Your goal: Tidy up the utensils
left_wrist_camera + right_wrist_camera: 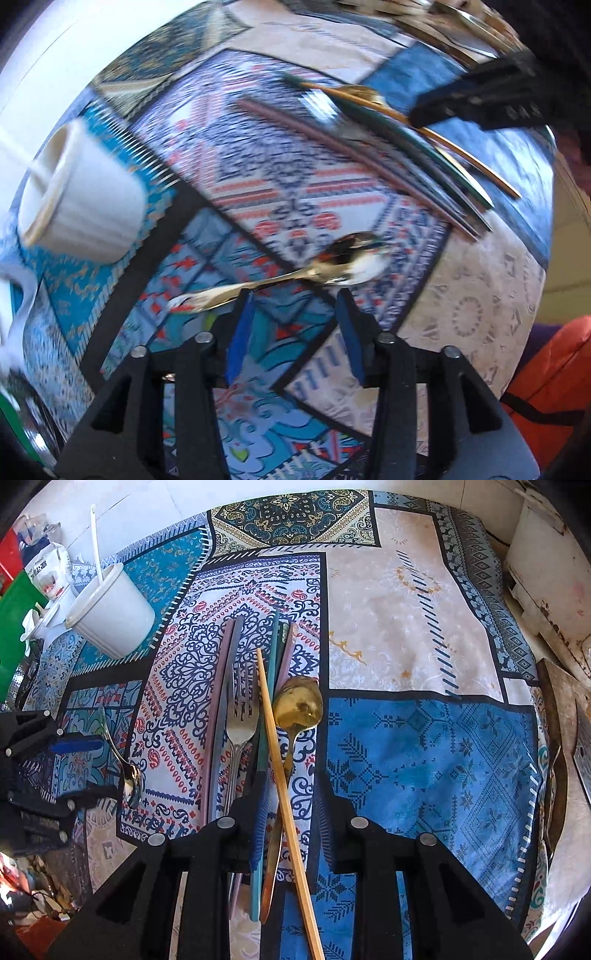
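- Your left gripper (295,295) hangs above the patterned tablecloth (258,177), jaws spread and blue pads (240,332) clear of everything; the silver spoon (332,264) lies on the cloth just beyond the fingertips, its bowl toward the right finger and its handle running off to the left.
- Your right gripper (291,786) points down over the heap of cutlery, its jaws partly apart. A bamboo chopstick (282,775) and the handle of the gold spoon (299,705) run between the fingers; you cannot tell whether the pads press on them.
- Just left of that gripper lie the silver fork (240,716) and the mauve chopsticks (221,701), side by side, with teal chopsticks (271,657) under the bamboo one.
- Farther off, near the cloth's left edge, the white ribbed cup (110,609) stands with a white stick (96,542) leaning out of it.
- Beyond the cup, at the far left, sit packets and a green container (14,627).
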A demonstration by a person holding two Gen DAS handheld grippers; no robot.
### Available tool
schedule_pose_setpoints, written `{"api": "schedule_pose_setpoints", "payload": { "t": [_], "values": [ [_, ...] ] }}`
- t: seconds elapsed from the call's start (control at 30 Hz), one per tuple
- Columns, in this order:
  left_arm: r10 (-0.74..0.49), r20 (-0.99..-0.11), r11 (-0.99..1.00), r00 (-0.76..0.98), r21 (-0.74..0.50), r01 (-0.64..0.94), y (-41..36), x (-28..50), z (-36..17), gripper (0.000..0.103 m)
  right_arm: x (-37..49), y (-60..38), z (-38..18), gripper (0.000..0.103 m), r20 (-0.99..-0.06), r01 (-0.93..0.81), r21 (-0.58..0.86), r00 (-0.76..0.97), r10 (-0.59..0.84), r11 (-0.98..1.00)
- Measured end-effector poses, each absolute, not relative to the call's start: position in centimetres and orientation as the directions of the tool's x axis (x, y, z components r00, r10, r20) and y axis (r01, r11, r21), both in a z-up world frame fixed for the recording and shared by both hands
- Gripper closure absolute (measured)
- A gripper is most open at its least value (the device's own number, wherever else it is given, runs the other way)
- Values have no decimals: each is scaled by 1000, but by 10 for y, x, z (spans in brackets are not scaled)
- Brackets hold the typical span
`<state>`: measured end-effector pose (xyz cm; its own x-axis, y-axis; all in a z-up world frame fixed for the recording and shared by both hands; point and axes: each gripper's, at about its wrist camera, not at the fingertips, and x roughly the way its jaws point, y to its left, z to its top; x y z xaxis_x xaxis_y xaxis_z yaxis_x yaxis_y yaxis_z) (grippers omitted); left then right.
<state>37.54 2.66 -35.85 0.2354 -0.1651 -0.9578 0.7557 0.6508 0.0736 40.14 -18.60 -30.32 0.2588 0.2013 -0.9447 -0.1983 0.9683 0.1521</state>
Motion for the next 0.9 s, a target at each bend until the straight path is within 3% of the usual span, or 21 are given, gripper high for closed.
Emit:
{"api": "schedule_pose_setpoints", "payload": {
  "t": [0.27, 0.43, 0.9],
  "values": [
    [-200, -961, 632, 192, 24, 775, 8, 380, -367, 47, 400, -190, -308, 84, -945, -191, 195, 227, 236, 962],
    [-208, -956, 692, 206, 5, 722, 11, 405, -366, 47, 406, -186, -312, 92, -948, -209, 199, 207, 242, 957],
    [-207, -960, 754, 188, -34, 656, 14, 454, -361, 54, 406, -182, -317, 93, -960, -229, 183, 166, 224, 956]
  ]
}}
